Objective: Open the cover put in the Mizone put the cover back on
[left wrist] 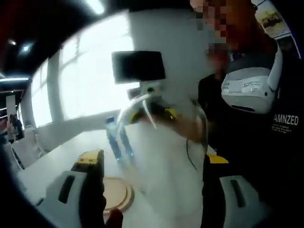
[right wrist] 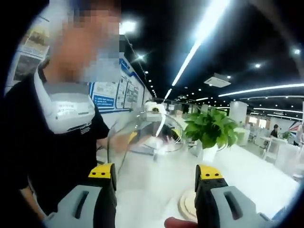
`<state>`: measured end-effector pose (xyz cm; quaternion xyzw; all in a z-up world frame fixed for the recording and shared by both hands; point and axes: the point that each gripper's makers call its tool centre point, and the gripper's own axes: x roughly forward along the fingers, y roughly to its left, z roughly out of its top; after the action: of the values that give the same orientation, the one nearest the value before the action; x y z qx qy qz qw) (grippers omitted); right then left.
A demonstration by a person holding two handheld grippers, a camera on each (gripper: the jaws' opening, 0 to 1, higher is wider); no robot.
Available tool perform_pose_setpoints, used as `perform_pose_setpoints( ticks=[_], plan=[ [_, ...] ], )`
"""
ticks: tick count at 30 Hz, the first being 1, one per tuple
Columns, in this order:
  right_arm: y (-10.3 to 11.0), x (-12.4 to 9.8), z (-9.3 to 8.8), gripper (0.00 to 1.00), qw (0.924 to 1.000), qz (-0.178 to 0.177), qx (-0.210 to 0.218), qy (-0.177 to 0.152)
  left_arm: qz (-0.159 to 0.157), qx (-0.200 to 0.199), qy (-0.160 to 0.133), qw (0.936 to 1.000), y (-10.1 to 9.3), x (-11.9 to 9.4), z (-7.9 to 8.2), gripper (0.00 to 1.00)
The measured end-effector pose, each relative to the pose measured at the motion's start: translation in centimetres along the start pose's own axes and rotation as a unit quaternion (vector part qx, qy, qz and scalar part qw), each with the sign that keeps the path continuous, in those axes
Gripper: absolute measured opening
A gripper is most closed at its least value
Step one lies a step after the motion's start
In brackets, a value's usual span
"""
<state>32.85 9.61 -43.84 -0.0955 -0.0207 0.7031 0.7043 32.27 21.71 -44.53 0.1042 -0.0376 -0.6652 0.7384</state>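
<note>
Cover beyond open right tongs

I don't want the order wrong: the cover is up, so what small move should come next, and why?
Probably move the left gripper forward onto the bottle. The clear cover hangs lifted, held at its top by another gripper, so the wooden base lies bare. The bottle stands on the table beyond the base, and the left jaws stand apart with nothing between them.
</note>
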Motion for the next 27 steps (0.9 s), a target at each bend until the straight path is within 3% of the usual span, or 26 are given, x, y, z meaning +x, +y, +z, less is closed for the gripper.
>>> perform_pose_setpoints(
  ticks=[11,16,19,22,27],
  plan=[
    [-2.2,-1.3,1.2,0.59,0.9973,-0.071,0.016,-0.007,0.082,0.000,-0.062,0.9947,3.7,-3.0,2.9,0.71],
    [-3.3,-1.5,2.6,0.58,0.9936,-0.108,0.017,-0.027,0.182,-0.020,-0.102,0.9778,8.2,-4.6,4.3,0.56],
    [-4.0,-1.3,2.9,0.58,0.9917,-0.123,0.023,-0.031,0.186,-0.057,-0.132,0.9718,9.1,-4.8,4.6,0.59],
    [-5.2,-1.6,2.9,0.58,0.9868,-0.155,0.037,-0.029,0.204,-0.050,-0.127,0.9693,9.6,-4.6,4.6,0.59],
    [-8.4,-3.0,2.9,0.55,0.9695,-0.230,0.075,-0.036,0.210,-0.030,-0.098,0.9722,9.5,-3.1,4.2,0.61]
  ],
)
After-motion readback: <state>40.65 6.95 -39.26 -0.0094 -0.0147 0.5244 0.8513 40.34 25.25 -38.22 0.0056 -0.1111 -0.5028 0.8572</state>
